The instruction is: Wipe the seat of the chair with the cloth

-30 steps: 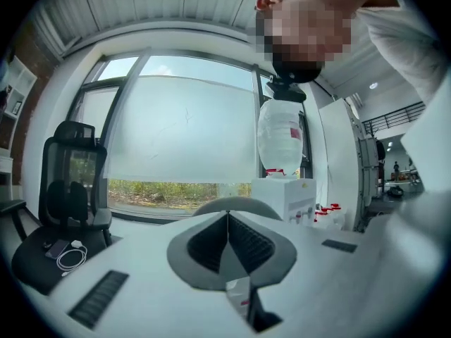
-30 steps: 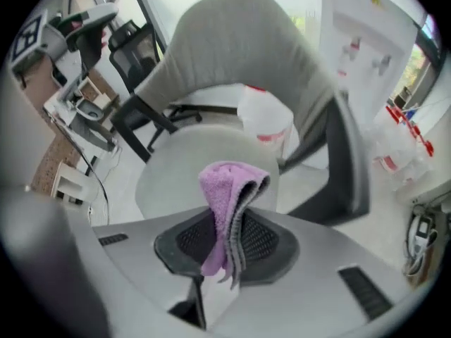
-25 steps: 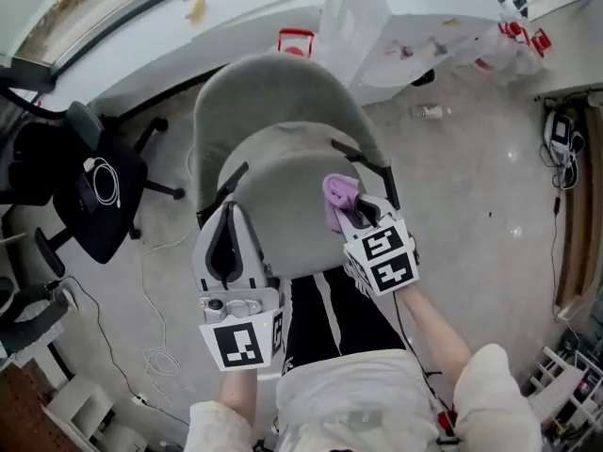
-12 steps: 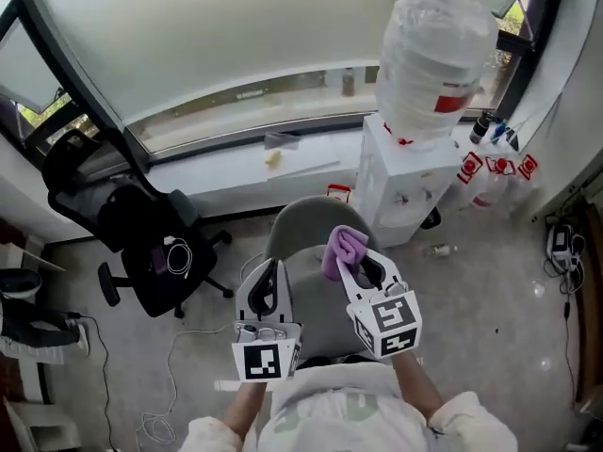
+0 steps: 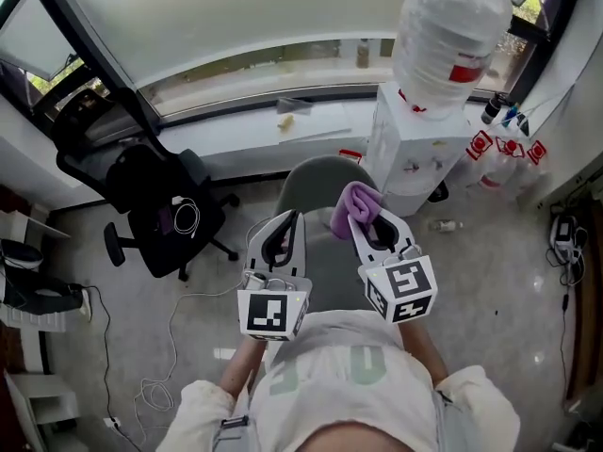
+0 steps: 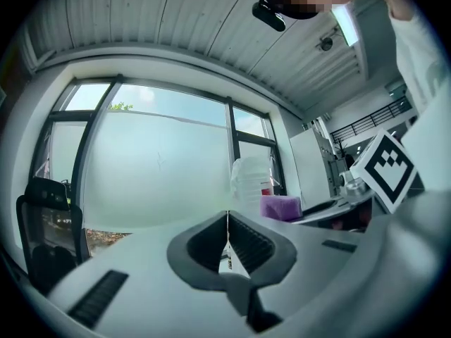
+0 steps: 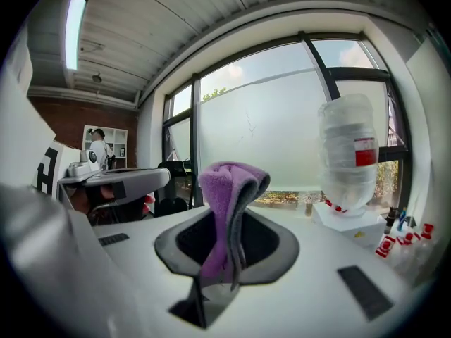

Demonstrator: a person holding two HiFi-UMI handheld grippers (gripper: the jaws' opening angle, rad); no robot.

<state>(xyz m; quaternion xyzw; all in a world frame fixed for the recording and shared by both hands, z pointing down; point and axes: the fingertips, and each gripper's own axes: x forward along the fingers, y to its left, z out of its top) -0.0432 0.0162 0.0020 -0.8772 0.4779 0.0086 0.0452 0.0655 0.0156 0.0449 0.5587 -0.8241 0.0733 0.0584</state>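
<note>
Right gripper [image 5: 367, 222] clamped on the purple cloth [image 5: 355, 201], raised clear of the grey chair [image 5: 316, 182]
Left gripper [image 5: 285, 226] has its jaws pressed together on nothing. Both tools point level toward the window [image 5: 236, 26], the seat [image 5: 327, 266] lying below and between them, so the cloth touches no part of it. As I judge it, the cloth is in hand but no wiping stroke is under way; whether the seat was wiped at all its surface does not show
</note>
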